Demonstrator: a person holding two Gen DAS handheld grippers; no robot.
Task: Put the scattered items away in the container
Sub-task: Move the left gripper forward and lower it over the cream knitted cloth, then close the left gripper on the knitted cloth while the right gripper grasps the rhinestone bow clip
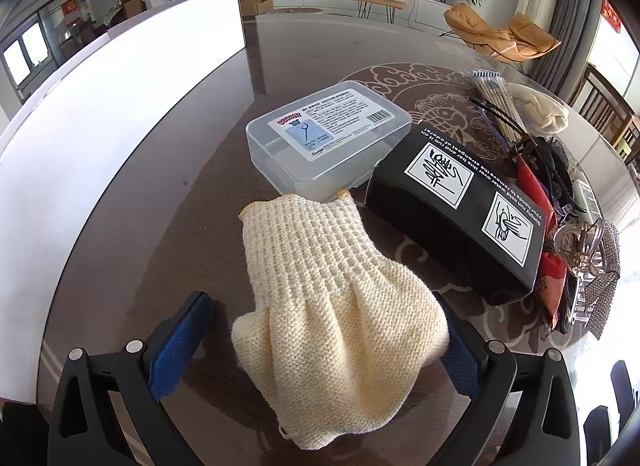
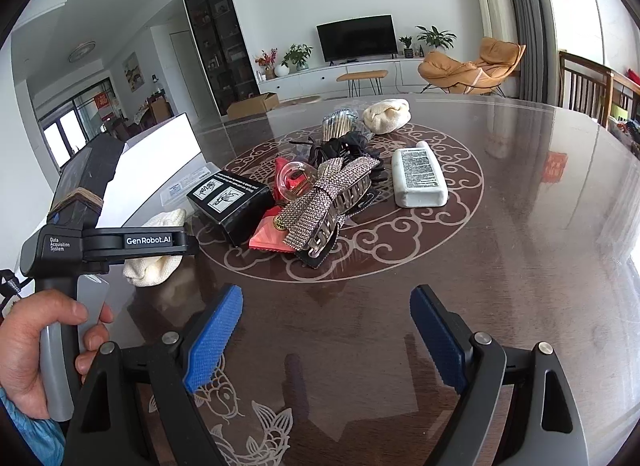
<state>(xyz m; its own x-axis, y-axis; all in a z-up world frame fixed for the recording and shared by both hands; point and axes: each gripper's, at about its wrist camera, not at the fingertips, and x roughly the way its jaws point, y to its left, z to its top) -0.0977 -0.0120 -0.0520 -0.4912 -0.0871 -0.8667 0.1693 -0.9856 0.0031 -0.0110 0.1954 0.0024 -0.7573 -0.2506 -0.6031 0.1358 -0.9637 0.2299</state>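
Two blue pads of the left gripper (image 1: 326,350) stand spread wide on either side of a cream knitted glove (image 1: 332,306), and I cannot see either pad pressing it; the right pad is partly hidden behind the knit, so contact there is not sure. This glove lies on the bench (image 1: 168,225), its cuff pointing to a clear plastic box (image 1: 328,137) and a black carton (image 1: 460,209) just beyond. It looks light, soft and floppy, so I think it will sag when lifted; the bunched, thick part between the pads seems the best place to pinch, because the knit gives good friction. To the left stands a white container (image 1: 100,137), near enough for a short carry. The right gripper (image 2: 326,342) is also spread, with nothing between its pads, above bare bench. Further out lies a heap with a sparkling hair clip (image 2: 332,205), a white bottle (image 2: 420,179) and a second glove (image 2: 386,115).
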